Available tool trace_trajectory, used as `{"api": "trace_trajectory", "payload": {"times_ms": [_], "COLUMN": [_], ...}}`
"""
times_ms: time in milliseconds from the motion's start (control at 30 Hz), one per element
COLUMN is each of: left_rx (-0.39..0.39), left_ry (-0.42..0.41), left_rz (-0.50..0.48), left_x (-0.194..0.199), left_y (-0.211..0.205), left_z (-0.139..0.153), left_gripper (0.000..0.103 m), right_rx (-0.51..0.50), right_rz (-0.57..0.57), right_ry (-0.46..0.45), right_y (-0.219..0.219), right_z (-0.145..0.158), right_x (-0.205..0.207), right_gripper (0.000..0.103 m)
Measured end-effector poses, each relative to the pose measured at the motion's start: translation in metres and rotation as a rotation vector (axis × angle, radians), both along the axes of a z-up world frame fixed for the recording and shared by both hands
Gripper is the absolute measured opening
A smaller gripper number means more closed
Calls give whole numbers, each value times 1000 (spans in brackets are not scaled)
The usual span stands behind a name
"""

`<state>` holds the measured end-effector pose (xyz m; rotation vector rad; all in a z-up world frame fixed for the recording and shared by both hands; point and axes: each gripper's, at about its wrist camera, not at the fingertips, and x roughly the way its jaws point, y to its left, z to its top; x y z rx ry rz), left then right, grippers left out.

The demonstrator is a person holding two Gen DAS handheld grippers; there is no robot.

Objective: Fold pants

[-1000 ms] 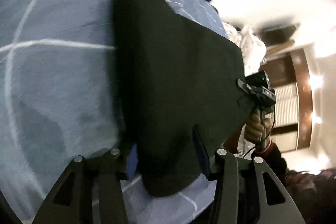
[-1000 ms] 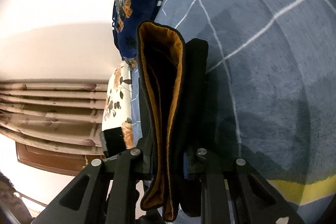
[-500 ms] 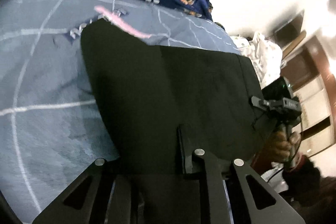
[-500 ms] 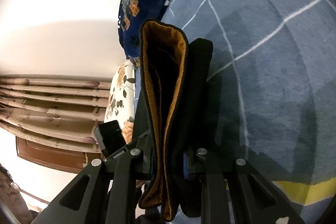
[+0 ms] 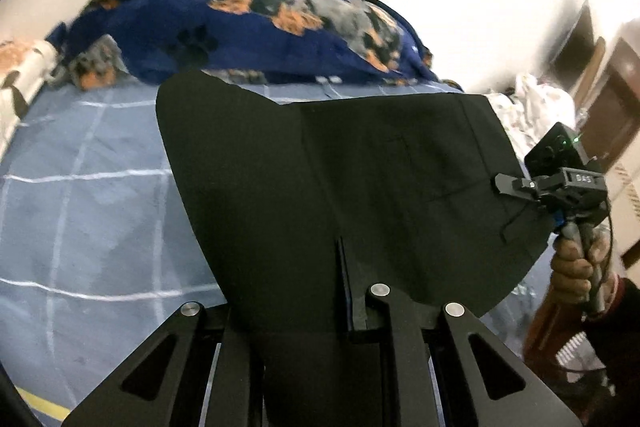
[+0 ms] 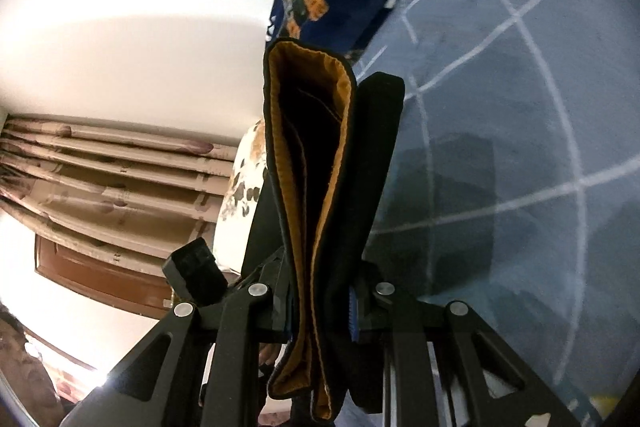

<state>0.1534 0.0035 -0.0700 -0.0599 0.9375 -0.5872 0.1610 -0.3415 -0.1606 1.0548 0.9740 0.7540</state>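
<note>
Since a second ago the left hand-held gripper [image 5: 316, 311] has tipped up: the blue checked bed [image 5: 80, 195] used to fill its view, and now the navy dog-print blanket [image 5: 248, 23] and the white wall sit at 12 o'clock. The black pants [image 5: 340, 187] hang as a wide sheet stretched between the two tools, off the bed for most of their width as far as I can tell.

Left hand-held gripper is pinching the lower edge of the cloth, jaws closed onto it. Right hand-held gripper [image 5: 516, 185] shows up at 3 o'clock in the left view, clamped on the opposite edge of the pants. In its own camera the right one [image 6: 324, 303] is pressed onto a thick stack of layers with the orange lining [image 6: 280, 147] showing, running straight up toward 12 o'clock.

So the long axis of the pants runs roughly 9 to 3 between the grippers, and the bed lies beyond and below the cloth. My guess is the next bit is lowering it flat, both hands together; neither looks nearer to the mattress, honestly hard to call with the fisheye.
</note>
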Motion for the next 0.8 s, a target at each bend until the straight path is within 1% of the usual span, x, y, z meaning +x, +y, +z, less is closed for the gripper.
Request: {"api": "trace_trajectory", "payload": {"times_ms": [467,667,800], "left_rx": [90,148,172], "left_ry": [-53,-71,-49], "left_rz": [168,203,224], "left_x": [57,93,121], "left_y": [44,54,64], "left_z": [5,-2,-14], "left_gripper": [15,15,15], "right_rx": [-8,-10,-4], "right_rz": [75,87,84], "right_ry": [-39,-48,-39], "right_y": [61,81,90], "right_z": [7,2,-8], "right_x": [88,127,150], "right_gripper": [19,19,19]}}
